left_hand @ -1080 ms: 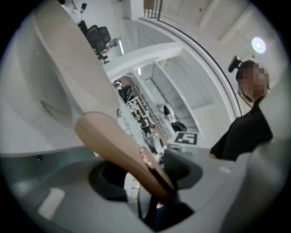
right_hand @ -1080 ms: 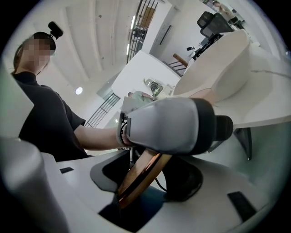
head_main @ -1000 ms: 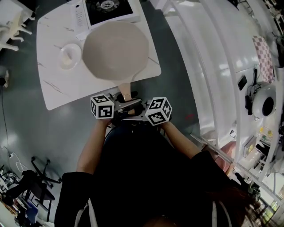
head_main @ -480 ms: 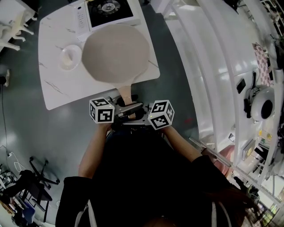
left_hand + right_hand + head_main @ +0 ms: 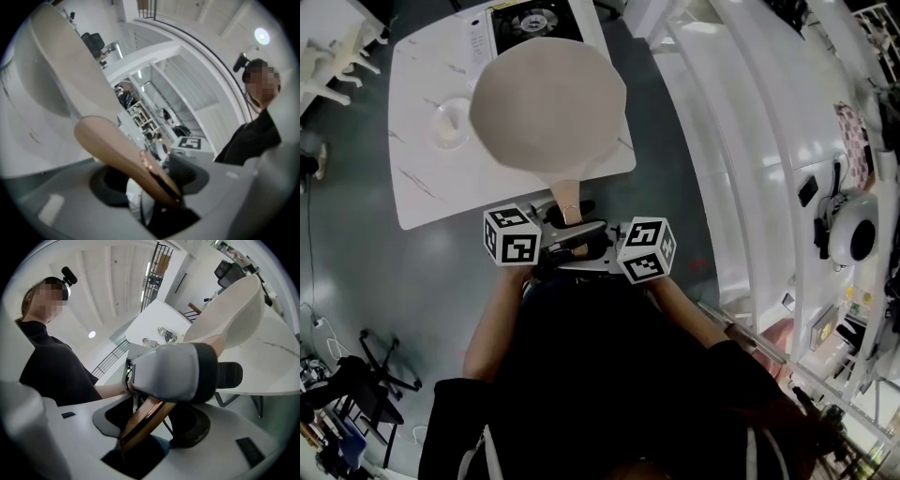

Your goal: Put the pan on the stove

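The table (image 5: 417,187) is white, with grey veins. Over it the pan (image 5: 548,98) hangs in the air, and its rim covers the near side of the stove (image 5: 530,17). A dish (image 5: 448,127) lies just beside. The wooden handle (image 5: 568,194) is pinched from both sides: the left gripper (image 5: 150,180) and the right gripper (image 5: 154,423) both clamp it.

head view: is looking steeply down from above the person (image 5: 609,375), well off, onto table (image 5: 417,178) and pan (image 5: 548,98) | left gripper view: is riding close, facing right across the pan handle (image 5: 117,150) | right gripper view: is riding close, facing left | shared: all three are showing pan, pan handle, person
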The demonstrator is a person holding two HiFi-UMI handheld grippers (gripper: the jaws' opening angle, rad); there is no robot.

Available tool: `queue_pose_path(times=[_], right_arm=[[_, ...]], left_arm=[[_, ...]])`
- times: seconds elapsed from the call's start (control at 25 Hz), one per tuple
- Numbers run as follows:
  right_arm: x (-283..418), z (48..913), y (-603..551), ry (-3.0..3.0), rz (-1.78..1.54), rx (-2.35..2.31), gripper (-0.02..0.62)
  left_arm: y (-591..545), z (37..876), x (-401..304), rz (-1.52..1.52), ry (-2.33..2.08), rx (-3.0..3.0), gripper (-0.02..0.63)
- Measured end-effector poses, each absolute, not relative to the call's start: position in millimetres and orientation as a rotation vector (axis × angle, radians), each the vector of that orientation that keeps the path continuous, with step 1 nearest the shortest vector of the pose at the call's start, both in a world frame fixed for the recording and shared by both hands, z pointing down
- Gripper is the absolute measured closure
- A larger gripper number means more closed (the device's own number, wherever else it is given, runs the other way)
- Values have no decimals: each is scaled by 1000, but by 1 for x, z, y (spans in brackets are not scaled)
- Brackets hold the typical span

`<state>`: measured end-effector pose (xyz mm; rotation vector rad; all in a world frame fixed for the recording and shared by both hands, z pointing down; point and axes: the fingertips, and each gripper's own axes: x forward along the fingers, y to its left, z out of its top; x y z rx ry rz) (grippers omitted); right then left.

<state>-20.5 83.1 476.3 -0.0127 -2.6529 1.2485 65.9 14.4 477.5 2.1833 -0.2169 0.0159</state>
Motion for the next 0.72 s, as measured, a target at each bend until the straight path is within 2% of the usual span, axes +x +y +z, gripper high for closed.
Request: queue_pose_path(times=[0.72], right_arm=[[-24, 427, 14, -2714, 1126, -42, 377]], left_arm=[[-58, 423, 59, -32, -268, 2240, 360]])
